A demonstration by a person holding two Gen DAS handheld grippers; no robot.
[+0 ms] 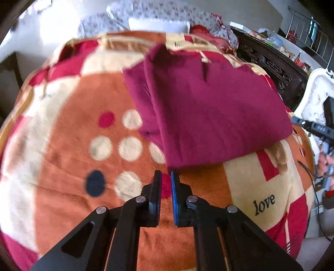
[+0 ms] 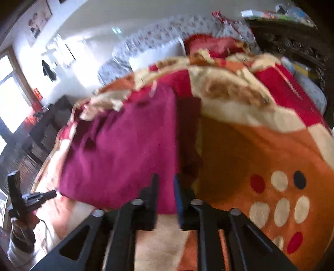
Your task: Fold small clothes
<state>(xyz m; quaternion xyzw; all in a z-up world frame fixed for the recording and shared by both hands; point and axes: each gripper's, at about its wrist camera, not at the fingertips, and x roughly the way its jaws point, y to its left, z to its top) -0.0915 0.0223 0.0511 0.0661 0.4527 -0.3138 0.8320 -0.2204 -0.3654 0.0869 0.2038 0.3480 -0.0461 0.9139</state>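
Note:
A maroon garment (image 1: 210, 108) lies folded on the patterned blanket (image 1: 68, 133), with a second layer showing along its left side. My left gripper (image 1: 166, 177) hovers just in front of the garment's near corner, its jaws almost closed with a narrow gap and nothing between them. In the right wrist view the garment (image 2: 121, 150) lies ahead and to the left. My right gripper (image 2: 166, 183) has its jaws a little apart over the garment's near right edge, and maroon cloth shows between them. The other gripper (image 2: 31, 198) appears at the far left, the right one (image 1: 313, 127) at the right edge.
The blanket (image 2: 261, 146) covers a bed, orange, cream and red with dots and the word "love" (image 1: 264, 204). Floral pillows (image 1: 158, 12) lie at the head. A dark carved cabinet (image 1: 271, 64) stands to the right, a white chair (image 1: 317, 91) beside it.

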